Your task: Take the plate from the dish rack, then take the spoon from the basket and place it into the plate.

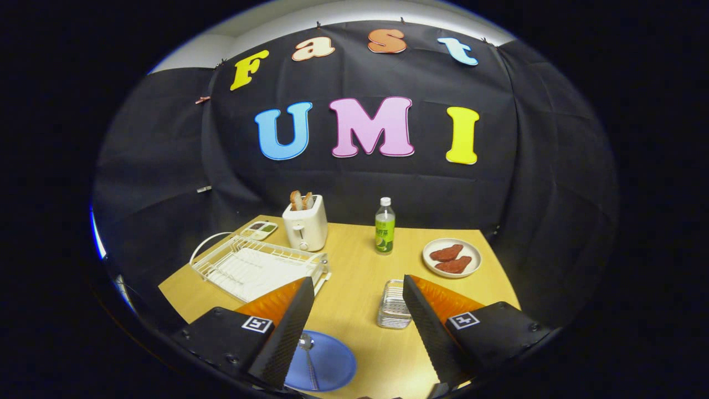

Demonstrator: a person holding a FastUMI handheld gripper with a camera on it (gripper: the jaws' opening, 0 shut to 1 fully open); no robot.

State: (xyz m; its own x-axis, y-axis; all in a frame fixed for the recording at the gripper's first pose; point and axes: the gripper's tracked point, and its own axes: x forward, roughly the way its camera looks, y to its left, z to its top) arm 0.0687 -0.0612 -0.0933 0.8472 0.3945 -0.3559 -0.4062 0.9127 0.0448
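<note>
- Gripper view: claw [357,324] released, fingers spread wide, holding nothing.
- Blue plate [332,366] on the table [354,266] by the left finger, spoon [308,354] lying in it.
- Metal basket [394,305] just ahead of the right finger.
- White dish rack [257,267] beyond the left finger.
- Toaster [305,224] holds bread; white plate [452,257] holds two red pieces.

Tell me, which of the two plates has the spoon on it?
The blue plate, lying between the open tongs, holds the spoon. The white plate beyond them carries two reddish pieces of food instead.
</note>
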